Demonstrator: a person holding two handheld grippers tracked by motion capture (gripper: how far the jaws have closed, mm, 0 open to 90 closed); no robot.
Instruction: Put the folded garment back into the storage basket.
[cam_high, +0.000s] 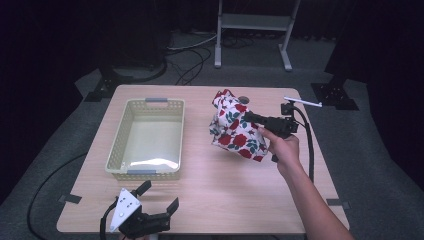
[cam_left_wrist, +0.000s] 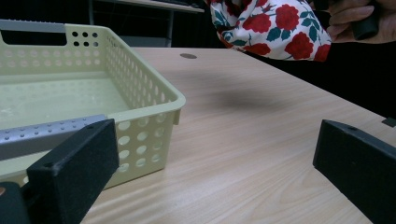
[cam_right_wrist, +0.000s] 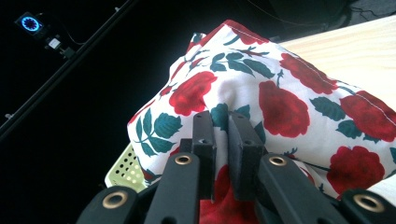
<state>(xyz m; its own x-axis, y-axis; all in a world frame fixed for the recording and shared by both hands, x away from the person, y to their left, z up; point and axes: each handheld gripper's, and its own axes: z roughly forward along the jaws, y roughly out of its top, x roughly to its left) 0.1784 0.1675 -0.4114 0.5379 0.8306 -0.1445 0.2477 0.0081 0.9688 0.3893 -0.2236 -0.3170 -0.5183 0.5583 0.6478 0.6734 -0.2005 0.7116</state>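
A white cloth with red roses hangs above the right half of the table, lifted clear of the wood. My right gripper is shut on it, the jaws pinching a fold of the rose cloth in the right gripper view. The same rose cloth hangs at the top of the left gripper view, with its shadow on the table below. My left gripper rests at the table's near edge, open, nothing between its wide-spread jaws. A pale yellow basket stands left of centre.
The yellow basket's wall is right in front of my left gripper, slightly to its left. A wooden table carries everything. A small dark disc lies at the far side. A metal stand is on the floor beyond.
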